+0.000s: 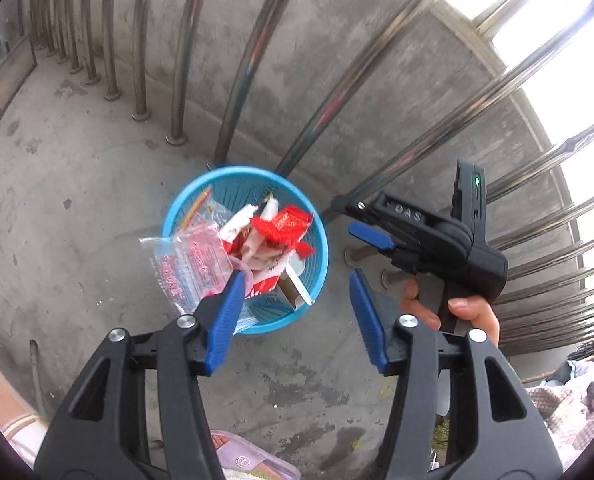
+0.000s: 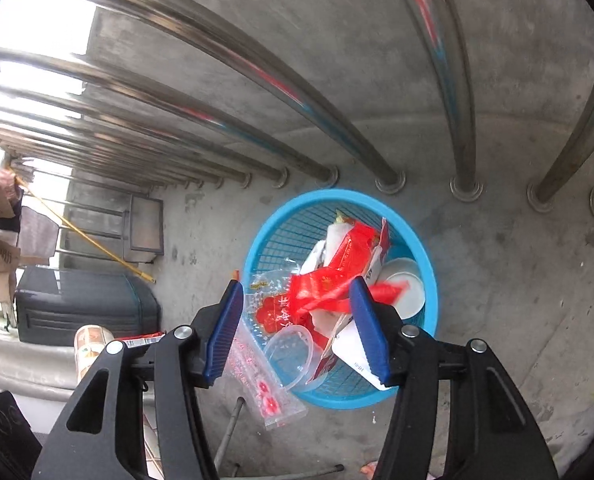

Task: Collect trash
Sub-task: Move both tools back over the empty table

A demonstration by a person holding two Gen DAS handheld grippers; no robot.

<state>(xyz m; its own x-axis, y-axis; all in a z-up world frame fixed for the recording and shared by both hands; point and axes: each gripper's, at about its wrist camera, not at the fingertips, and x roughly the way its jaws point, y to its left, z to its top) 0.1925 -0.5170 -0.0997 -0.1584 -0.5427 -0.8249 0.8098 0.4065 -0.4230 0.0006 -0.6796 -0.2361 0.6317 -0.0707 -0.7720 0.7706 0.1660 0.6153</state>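
Note:
A blue mesh basket stands on the concrete floor by the railing, full of red and white wrappers, a clear cup and a white cup. It also shows in the right wrist view. A clear plastic bag with red print hangs over the basket's near rim; in the right wrist view the bag lies over the rim. My left gripper is open above the basket, its left finger by the bag. My right gripper is open and empty over the basket; it also shows in the left wrist view.
Steel railing bars on a concrete kerb stand close behind the basket. A dark bin and a metal frame stand along the railing to the left. Cloth bundles lie at the right.

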